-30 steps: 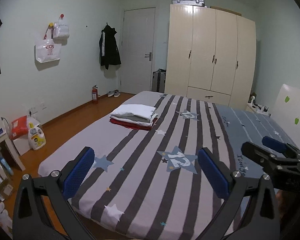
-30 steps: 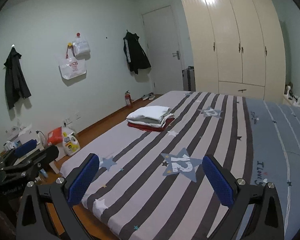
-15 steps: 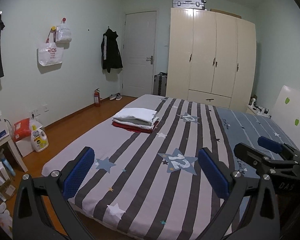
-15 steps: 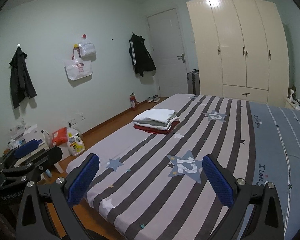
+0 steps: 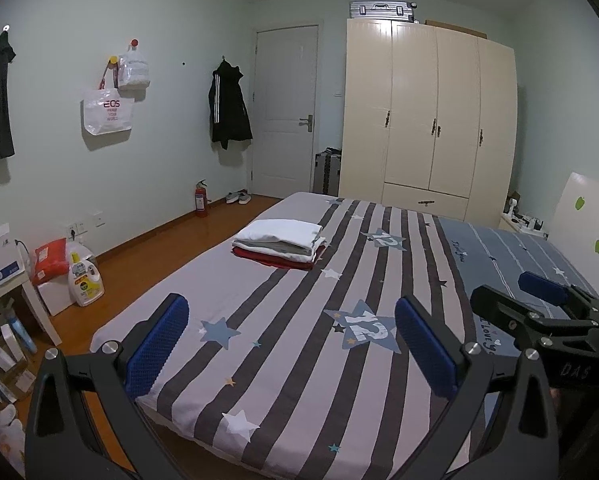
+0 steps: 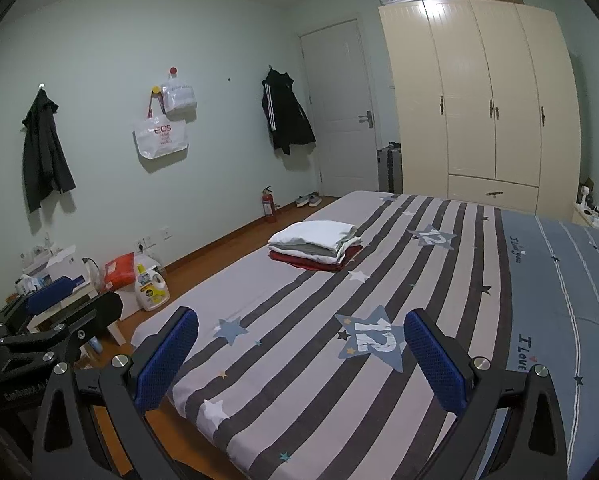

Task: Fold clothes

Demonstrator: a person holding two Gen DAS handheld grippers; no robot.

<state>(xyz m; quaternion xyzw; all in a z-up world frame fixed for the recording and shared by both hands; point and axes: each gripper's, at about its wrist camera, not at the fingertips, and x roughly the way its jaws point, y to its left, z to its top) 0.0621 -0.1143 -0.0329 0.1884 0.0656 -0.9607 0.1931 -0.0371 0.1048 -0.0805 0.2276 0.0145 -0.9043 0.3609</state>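
Observation:
A folded stack of clothes [image 5: 279, 242], white on top, grey in the middle and red at the bottom, lies on the left part of the striped bed [image 5: 339, 380]. In the right wrist view the same stack [image 6: 315, 244] sits far beyond the fingers. My left gripper [image 5: 291, 346] hovers over the bed's near end, open and holding nothing. My right gripper [image 6: 301, 360] is open and empty too, level with it. Each shows in the other's view: the right gripper [image 5: 539, 308] at the right edge, the left gripper [image 6: 59, 312] at the left edge.
A cream wardrobe [image 5: 427, 120] and a white door [image 5: 285, 112] stand behind the bed. Left of the bed are wooden floor [image 5: 147, 252], a detergent bottle [image 5: 85, 280], a small white table [image 5: 3, 280] and a fire extinguisher [image 5: 201, 200]. Jackets and bags hang on the wall.
Both grippers have drawn back a little from the bed, so more of its near edge and the floor shows. Both stayed open. The stack has not moved.

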